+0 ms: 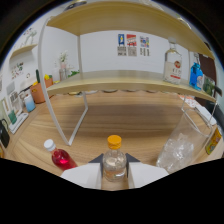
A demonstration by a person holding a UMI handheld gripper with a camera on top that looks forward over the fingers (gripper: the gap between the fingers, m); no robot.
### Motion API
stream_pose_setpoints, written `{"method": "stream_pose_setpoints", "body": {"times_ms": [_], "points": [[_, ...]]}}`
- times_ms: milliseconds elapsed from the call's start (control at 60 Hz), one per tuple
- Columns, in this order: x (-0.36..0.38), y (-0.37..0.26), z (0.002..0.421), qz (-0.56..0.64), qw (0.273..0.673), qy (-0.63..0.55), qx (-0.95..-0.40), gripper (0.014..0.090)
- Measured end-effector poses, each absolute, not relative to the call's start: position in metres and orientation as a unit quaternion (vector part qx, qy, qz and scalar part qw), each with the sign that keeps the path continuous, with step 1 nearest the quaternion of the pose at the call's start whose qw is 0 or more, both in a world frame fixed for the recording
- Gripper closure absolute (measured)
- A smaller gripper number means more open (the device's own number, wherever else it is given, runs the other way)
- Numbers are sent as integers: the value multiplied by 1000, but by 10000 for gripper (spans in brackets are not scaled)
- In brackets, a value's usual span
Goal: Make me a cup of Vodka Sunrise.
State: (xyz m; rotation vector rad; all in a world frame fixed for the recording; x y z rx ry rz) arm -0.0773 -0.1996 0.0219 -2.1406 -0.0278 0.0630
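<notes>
Our gripper (114, 176) has its two white fingers (82, 176) closed against the sides of a small clear bottle with an orange cap (114, 159), so we have it clamped at the body, below the neck. The bottle looks like thin plastic or glass, smooth and probably light, so we judge a hold low on the straight wall safer than one near the cap, where it could slip or tip. It stands upright between the fingers. Just beside the left finger stands a small bottle of red liquid with a white cap (60, 156), likely the grenadine. Off the right finger sits a clear cup of ice (176, 150) on the wooden table (125, 120). Well beyond, on the shelf (125, 82), stands a tall clear bottle with a red label (173, 67), likely the vodka.
</notes>
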Motion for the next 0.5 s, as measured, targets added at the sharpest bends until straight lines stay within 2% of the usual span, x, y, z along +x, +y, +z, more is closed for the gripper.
{"method": "stream_pose_setpoints", "body": {"times_ms": [283, 333, 400, 500], "points": [[-79, -210, 17, 21, 474, -43, -879, 662], [-76, -213, 14, 17, 465, -47, -884, 582], [-75, -215, 19, 17, 463, -50, -885, 514], [-77, -220, 41, 26, 473, -55, -879, 256]]}}
